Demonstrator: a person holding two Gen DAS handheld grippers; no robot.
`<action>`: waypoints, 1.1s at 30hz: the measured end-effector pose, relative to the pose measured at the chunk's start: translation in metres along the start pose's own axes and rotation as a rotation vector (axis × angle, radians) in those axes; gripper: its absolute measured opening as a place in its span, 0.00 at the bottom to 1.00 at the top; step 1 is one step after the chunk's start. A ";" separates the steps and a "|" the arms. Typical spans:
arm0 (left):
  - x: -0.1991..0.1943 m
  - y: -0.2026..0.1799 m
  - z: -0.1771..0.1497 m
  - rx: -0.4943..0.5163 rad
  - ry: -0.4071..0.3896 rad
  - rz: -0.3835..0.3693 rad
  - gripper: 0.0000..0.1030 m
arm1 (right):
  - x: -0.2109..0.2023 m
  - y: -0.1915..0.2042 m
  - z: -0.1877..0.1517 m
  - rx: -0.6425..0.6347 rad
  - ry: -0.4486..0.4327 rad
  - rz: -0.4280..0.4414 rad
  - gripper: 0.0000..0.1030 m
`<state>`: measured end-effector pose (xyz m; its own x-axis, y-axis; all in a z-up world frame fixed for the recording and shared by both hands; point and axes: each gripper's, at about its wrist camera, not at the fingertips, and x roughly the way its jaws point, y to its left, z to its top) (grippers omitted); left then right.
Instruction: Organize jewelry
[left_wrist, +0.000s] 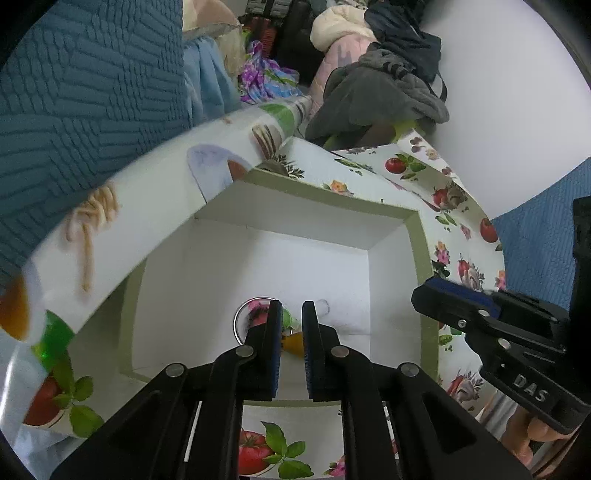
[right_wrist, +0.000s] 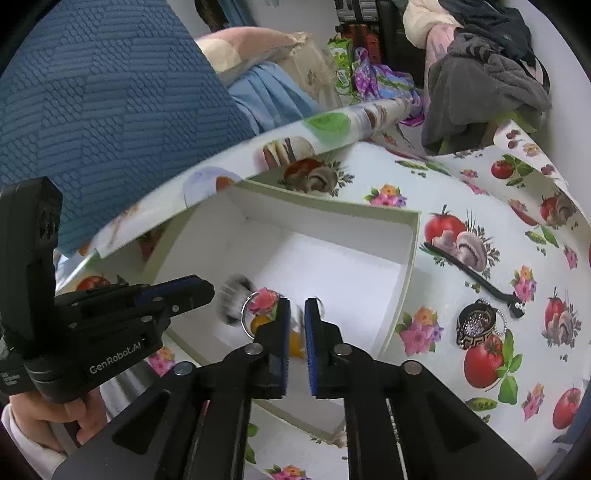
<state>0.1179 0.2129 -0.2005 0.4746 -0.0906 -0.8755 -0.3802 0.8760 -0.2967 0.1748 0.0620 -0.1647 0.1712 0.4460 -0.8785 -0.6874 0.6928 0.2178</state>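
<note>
A white box with a pale green rim (left_wrist: 422, 254) (right_wrist: 332, 197) stands on the flowered tablecloth. On its floor lie a silver ring with a flowery piece (left_wrist: 245, 319) (right_wrist: 260, 301) and an orange piece (left_wrist: 293, 341) (right_wrist: 295, 343). My left gripper (left_wrist: 291, 306) (right_wrist: 205, 290) hangs over them inside the box, its jaws a narrow gap apart with nothing pressed between the pads. My right gripper (right_wrist: 297, 304) (left_wrist: 424, 295) is beside it over the same spot, also slightly open. A blurred grey fuzzy thing (right_wrist: 236, 295) lies by the ring.
A black patterned bangle with a bead chain (right_wrist: 474, 326) and a black pin with eyes (right_wrist: 469, 269) lie on the tablecloth right of the box. A turned-up flap of tablecloth (left_wrist: 110, 229) overhangs the box's left side. A blue quilted cushion (left_wrist: 74, 92) and piled clothes (left_wrist: 388, 81) stand behind.
</note>
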 end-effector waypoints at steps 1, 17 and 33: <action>-0.002 -0.002 0.001 0.001 -0.002 0.010 0.10 | -0.004 0.001 0.002 -0.002 -0.006 0.001 0.19; -0.046 -0.046 0.012 -0.003 -0.157 0.049 0.58 | -0.094 -0.035 0.015 0.013 -0.216 -0.002 0.48; -0.013 -0.124 -0.019 0.060 -0.161 -0.040 0.55 | -0.049 -0.164 -0.030 0.121 -0.092 -0.080 0.39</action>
<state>0.1434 0.0968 -0.1597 0.6113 -0.0529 -0.7896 -0.3131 0.9002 -0.3026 0.2583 -0.0905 -0.1701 0.2897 0.4325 -0.8538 -0.5799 0.7890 0.2029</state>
